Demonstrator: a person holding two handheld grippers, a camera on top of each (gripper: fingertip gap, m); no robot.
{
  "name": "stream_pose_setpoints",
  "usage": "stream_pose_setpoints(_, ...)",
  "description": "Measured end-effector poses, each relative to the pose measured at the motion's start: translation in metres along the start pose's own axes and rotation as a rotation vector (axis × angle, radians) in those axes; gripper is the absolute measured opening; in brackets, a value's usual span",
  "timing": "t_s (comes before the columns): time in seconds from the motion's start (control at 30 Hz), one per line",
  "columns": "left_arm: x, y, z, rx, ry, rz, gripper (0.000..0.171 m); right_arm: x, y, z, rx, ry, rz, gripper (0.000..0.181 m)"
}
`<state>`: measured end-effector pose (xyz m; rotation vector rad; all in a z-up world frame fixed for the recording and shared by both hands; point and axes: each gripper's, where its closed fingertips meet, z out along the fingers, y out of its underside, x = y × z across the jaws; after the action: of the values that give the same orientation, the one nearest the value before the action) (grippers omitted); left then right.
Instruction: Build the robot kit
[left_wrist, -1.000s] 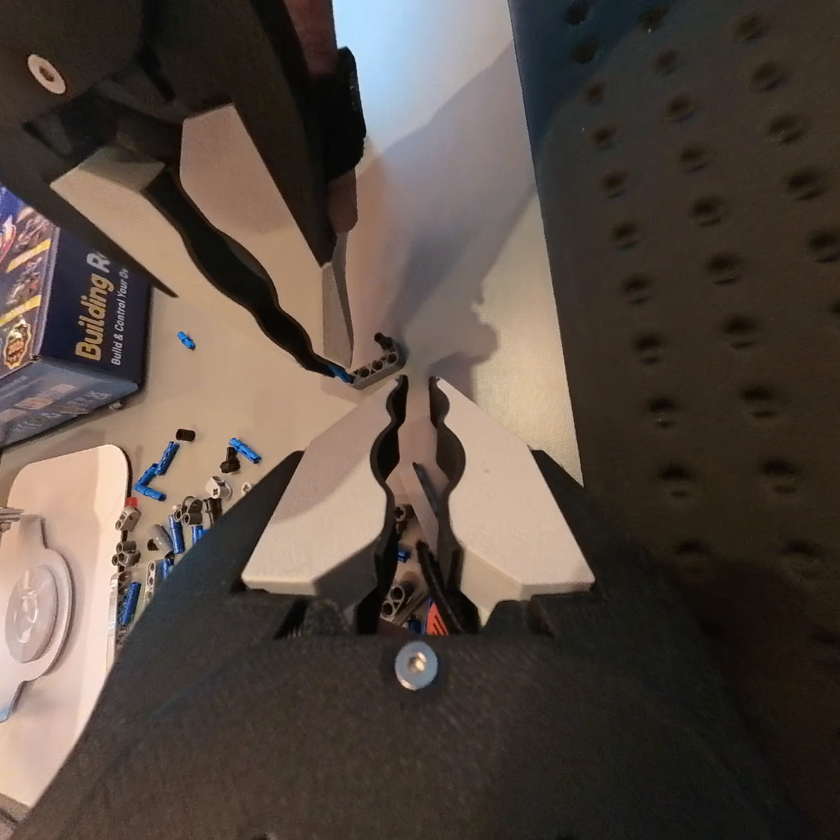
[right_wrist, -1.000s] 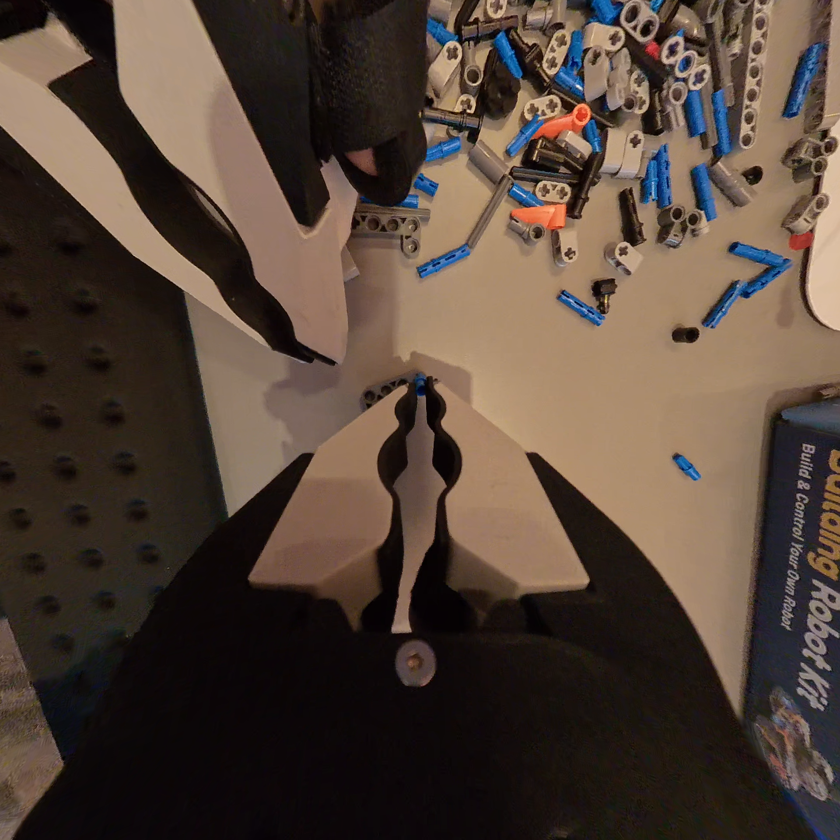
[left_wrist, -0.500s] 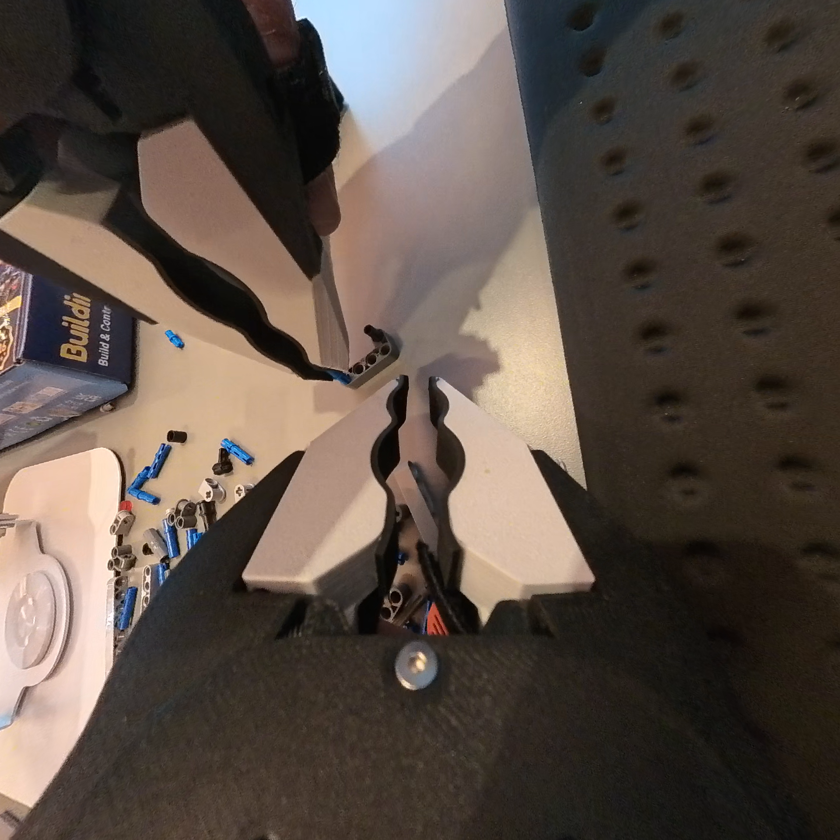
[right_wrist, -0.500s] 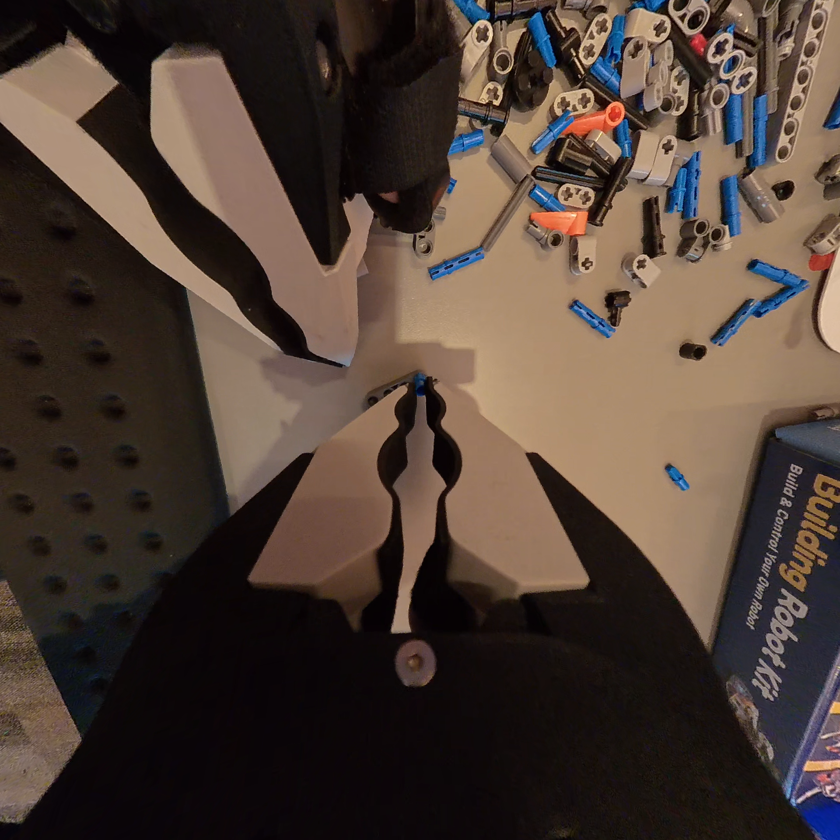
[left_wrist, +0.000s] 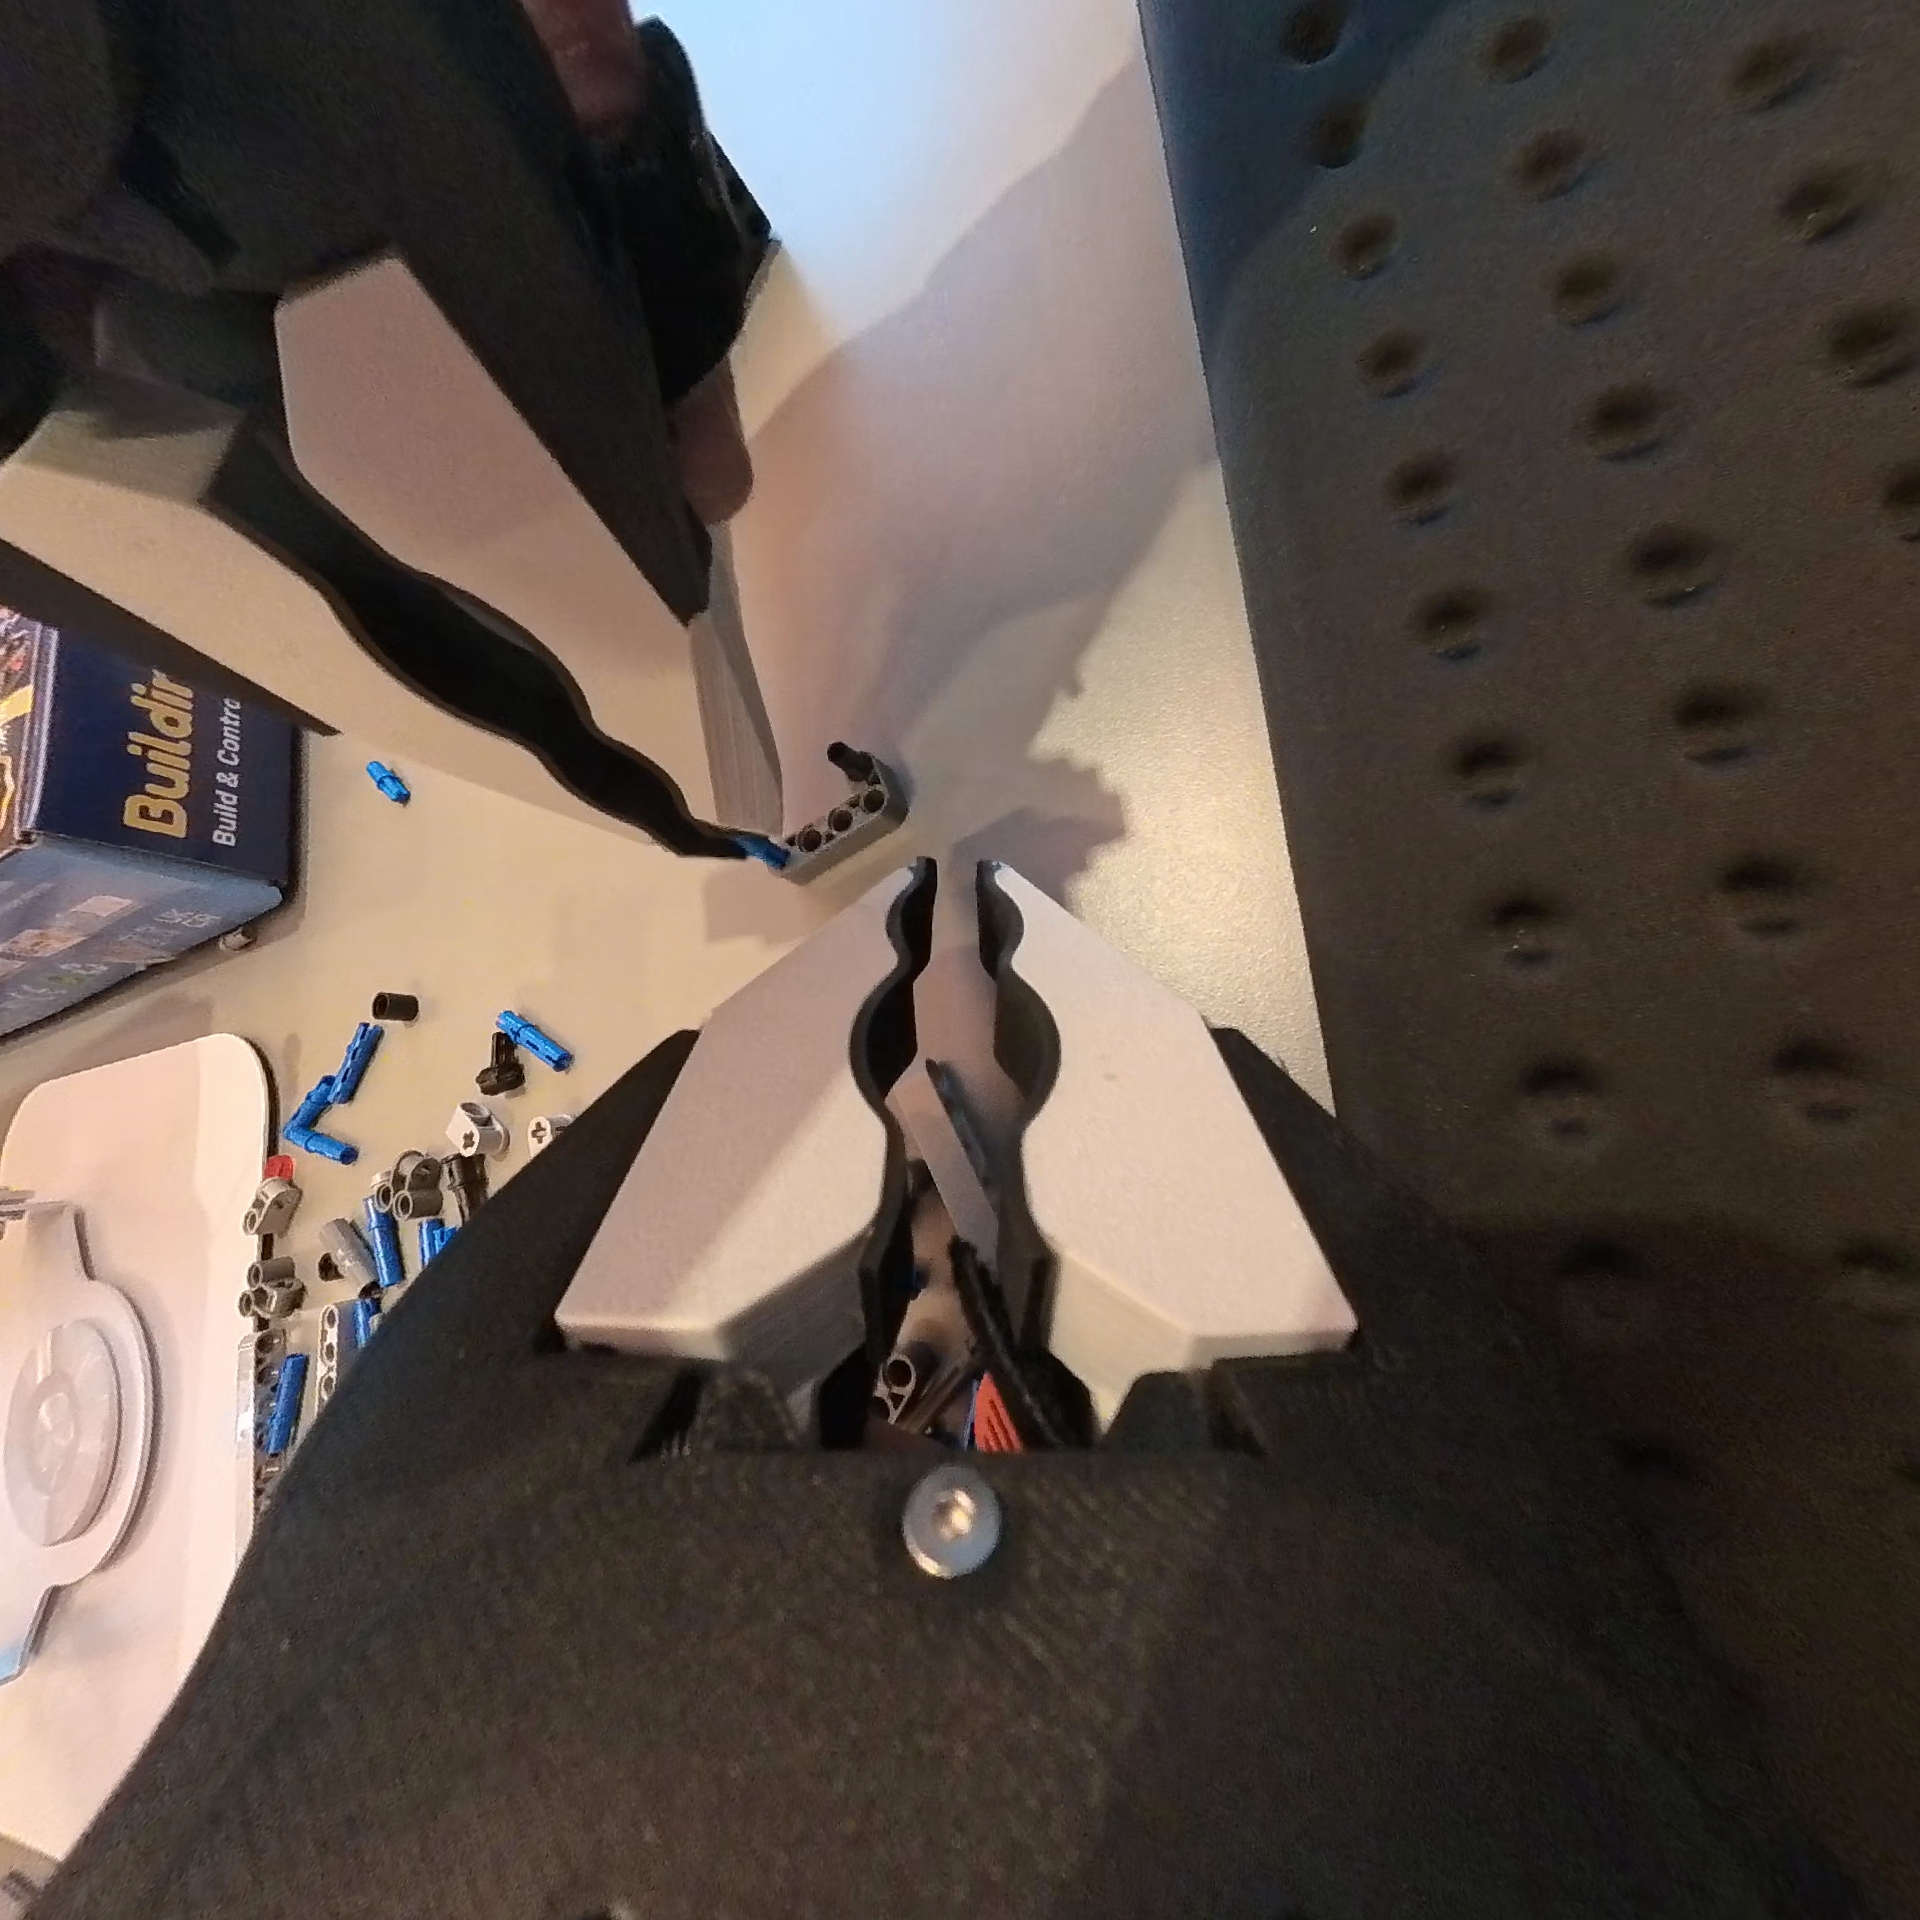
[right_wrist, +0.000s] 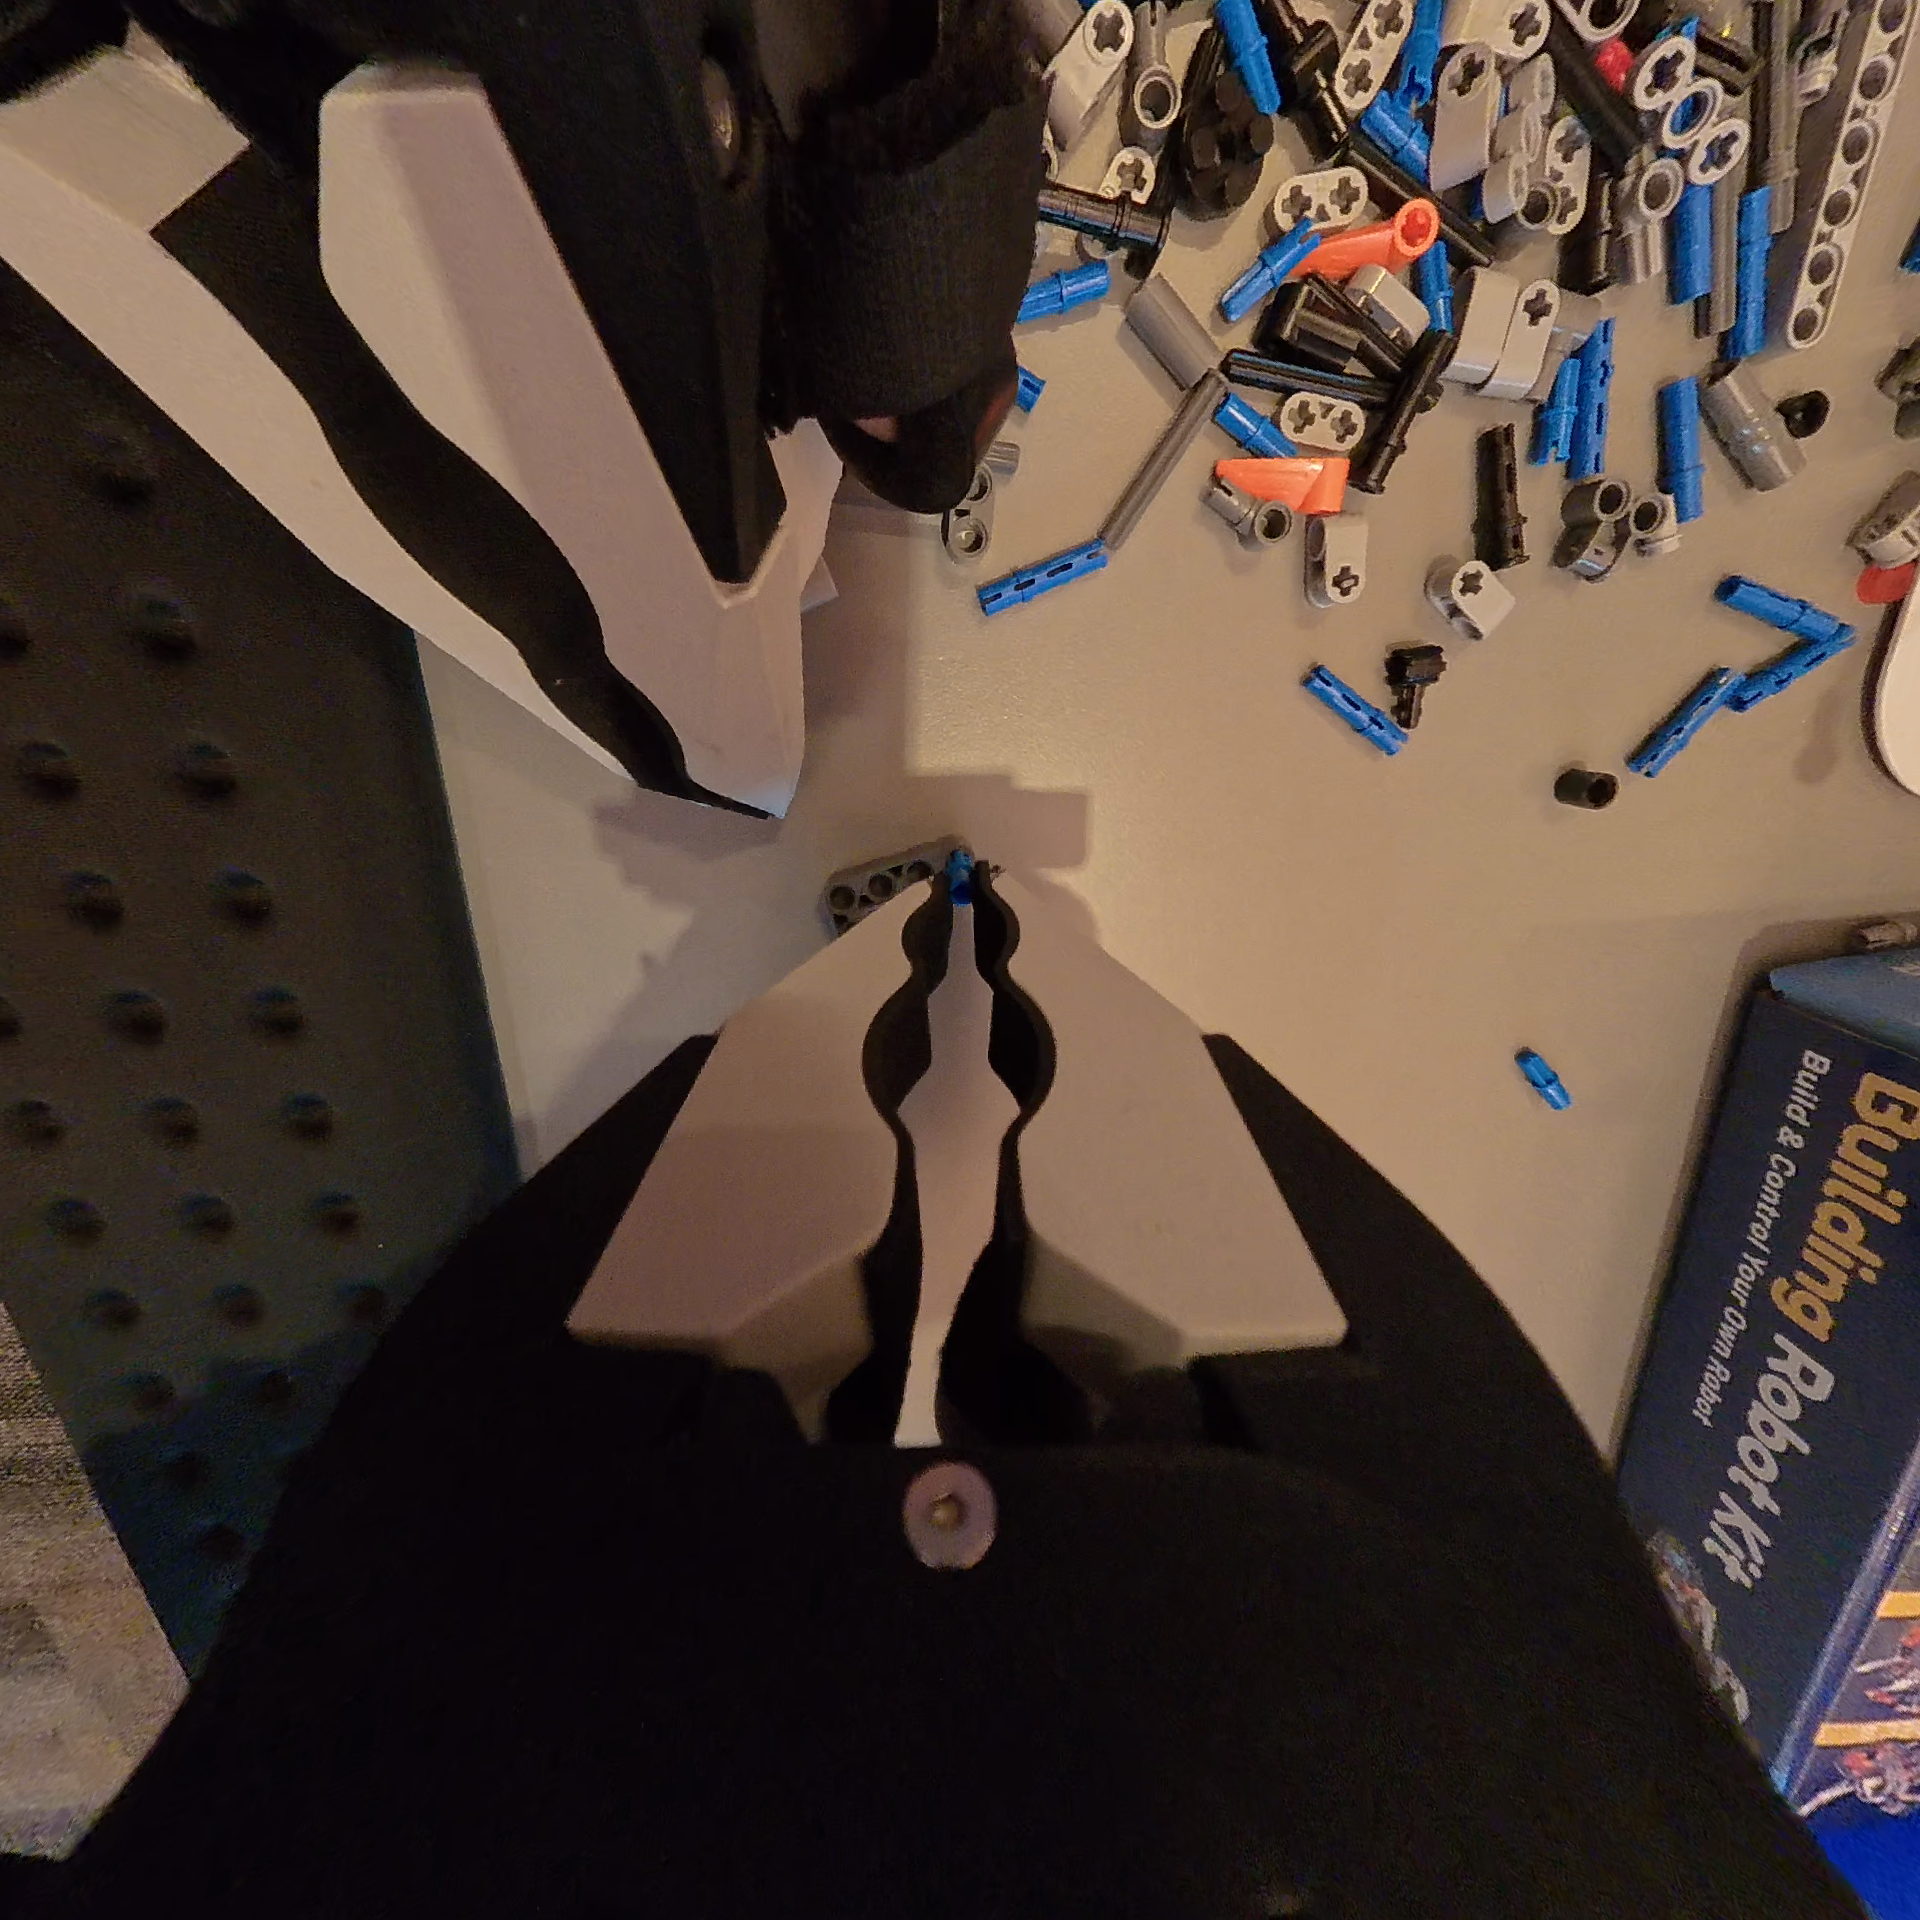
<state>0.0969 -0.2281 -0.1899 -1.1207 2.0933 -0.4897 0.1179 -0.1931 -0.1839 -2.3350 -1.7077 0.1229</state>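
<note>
Right claw (right_wrist: 964, 883) still pinching blue pin (right_wrist: 958, 871) at grey beam (right_wrist: 883, 888), left claw (left_wrist: 954, 873) narrowly parted, empty

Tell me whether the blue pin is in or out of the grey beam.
Partly in. The right gripper, shut on the blue pin, holds its tip at the grey beam end hole; depth cannot be told.

Right wrist view: the grey beam (right_wrist: 883, 890) is lying mostly hidden behind the fingers (right_wrist: 810, 1132); the blue box (right_wrist: 1797, 1351) is running off the lower right edge. Left wrist view: loose parts (left_wrist: 343, 1226) at lower left are disappearing behind the gripper body; the white plate (left_wrist: 125, 1195) is being cut by the left edge.
</note>
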Motion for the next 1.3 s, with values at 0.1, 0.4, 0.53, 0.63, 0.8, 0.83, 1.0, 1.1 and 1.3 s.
stream_pose_setpoints(0.1, 0.0002, 0.0002, 0.0002, -0.001, 0.000, 0.003, 0.006, -0.0005, 0.0001, 0.0000, -0.005, -0.003, -0.018, 0.002)
stream_pose_setpoints(0.4, 0.0001, 0.0017, 0.0011, -0.006, 0.002, 0.004, 0.005, -0.0013, -0.0004, 0.0009, -0.038, -0.014, -0.082, 0.002)
stream_pose_setpoints(0.53, 0.0002, 0.0018, 0.0015, -0.008, 0.001, 0.008, 0.005, -0.0014, -0.0011, 0.0011, -0.056, -0.019, -0.098, 0.002)
stream_pose_setpoints(0.63, 0.0004, 0.0023, 0.0021, -0.011, 0.001, 0.011, 0.005, -0.0015, -0.0014, 0.0014, -0.077, -0.020, -0.110, 0.002)
stream_pose_setpoints(0.8, 0.0006, 0.0024, 0.0023, -0.012, 0.000, 0.014, 0.005, -0.0015, -0.0014, 0.0022, -0.088, -0.034, -0.110, 0.002)
stream_pose_setpoints(0.83, 0.0005, 0.0025, 0.0022, -0.013, 0.000, 0.014, 0.005, -0.0016, -0.0013, 0.0027, -0.087, -0.037, -0.108, 0.002)
stream_pose_setpoints(1.0, 0.0006, 0.0024, 0.0023, -0.013, 0.000, 0.016, 0.005, -0.0015, -0.0010, 0.0040, -0.088, -0.045, -0.102, 0.002)
stream_pose_setpoints(1.1, 0.0007, 0.0023, 0.0025, -0.013, 0.000, 0.017, 0.005, -0.0017, -0.0003, 0.0066, -0.091, -0.051, -0.097, 0.002)
stream_pose_setpoints(1.3, -0.0004, 0.0019, 0.0027, -0.011, -0.002, 0.019, 0.006, -0.0014, -0.0007, 0.0065, -0.046, -0.084, -0.046, 0.002)
